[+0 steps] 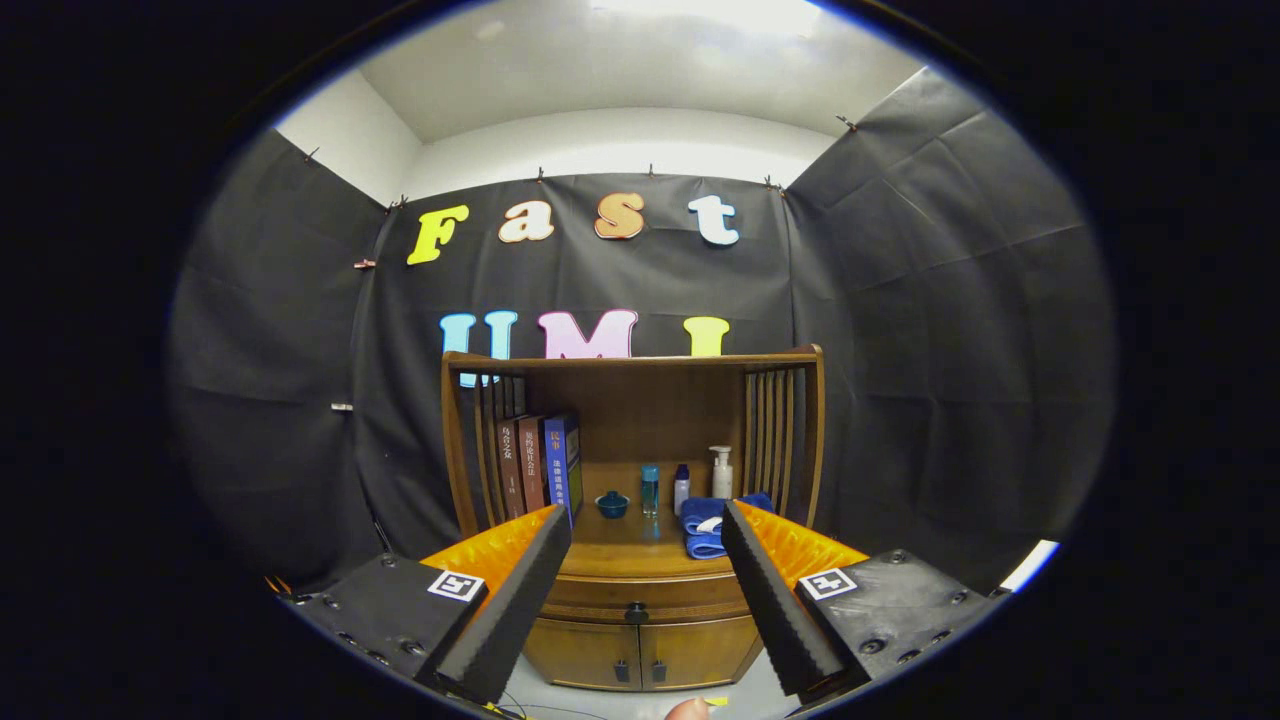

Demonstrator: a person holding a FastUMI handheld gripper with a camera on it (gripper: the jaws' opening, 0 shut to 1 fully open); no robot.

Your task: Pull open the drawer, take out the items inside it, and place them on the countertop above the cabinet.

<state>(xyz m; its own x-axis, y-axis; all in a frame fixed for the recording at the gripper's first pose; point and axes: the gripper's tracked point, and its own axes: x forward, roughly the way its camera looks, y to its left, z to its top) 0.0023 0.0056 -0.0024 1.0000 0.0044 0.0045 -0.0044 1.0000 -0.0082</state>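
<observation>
A wooden cabinet (640,420) stands against the booth wall, some way beyond my fingers. Its drawer (640,600), with a dark round knob (636,609), is closed flush under the countertop (630,560). My gripper (645,523) is open, with the drawer knob showing in the wide gap between the fingers and nothing held. The drawer's contents are hidden.
On the countertop stand three books (540,465) at the left, a small blue bowl (612,505), several small bottles (680,485) and folded blue towels (708,528) at the right. Two lower doors (640,655) sit under the drawer. A fingertip (688,709) shows below.
</observation>
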